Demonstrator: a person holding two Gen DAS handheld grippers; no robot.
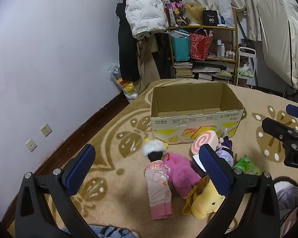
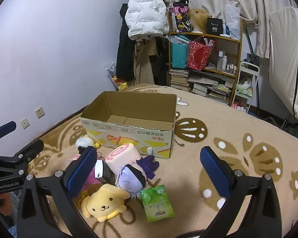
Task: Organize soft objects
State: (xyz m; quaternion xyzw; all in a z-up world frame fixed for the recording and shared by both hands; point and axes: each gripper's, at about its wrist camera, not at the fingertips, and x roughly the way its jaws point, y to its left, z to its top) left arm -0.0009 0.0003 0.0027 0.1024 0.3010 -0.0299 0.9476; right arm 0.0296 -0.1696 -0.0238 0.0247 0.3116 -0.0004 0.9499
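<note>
An open, empty cardboard box [image 1: 196, 119] stands on the patterned blanket; it also shows in the right wrist view [image 2: 129, 130]. In front of it lies a pile of soft toys: a pink plush [image 1: 178, 170], a doll in a pink packet [image 1: 159, 188], a yellow dog plush [image 2: 105, 202], a pink swirl roll cushion [image 2: 123, 156], a purple-haired doll [image 2: 133, 178] and a green tissue pack [image 2: 157, 204]. My left gripper [image 1: 147, 168] is open above the pile. My right gripper [image 2: 149, 170] is open above the pile's right side. Neither holds anything.
The blanket [image 2: 248, 148] covers a bed against a white wall [image 1: 49, 59] on the left. A shelf [image 1: 204, 49] with bags and books, hanging coats [image 1: 143, 19] and curtains stand behind the bed. The right gripper's body [image 1: 288, 138] shows at the left view's right edge.
</note>
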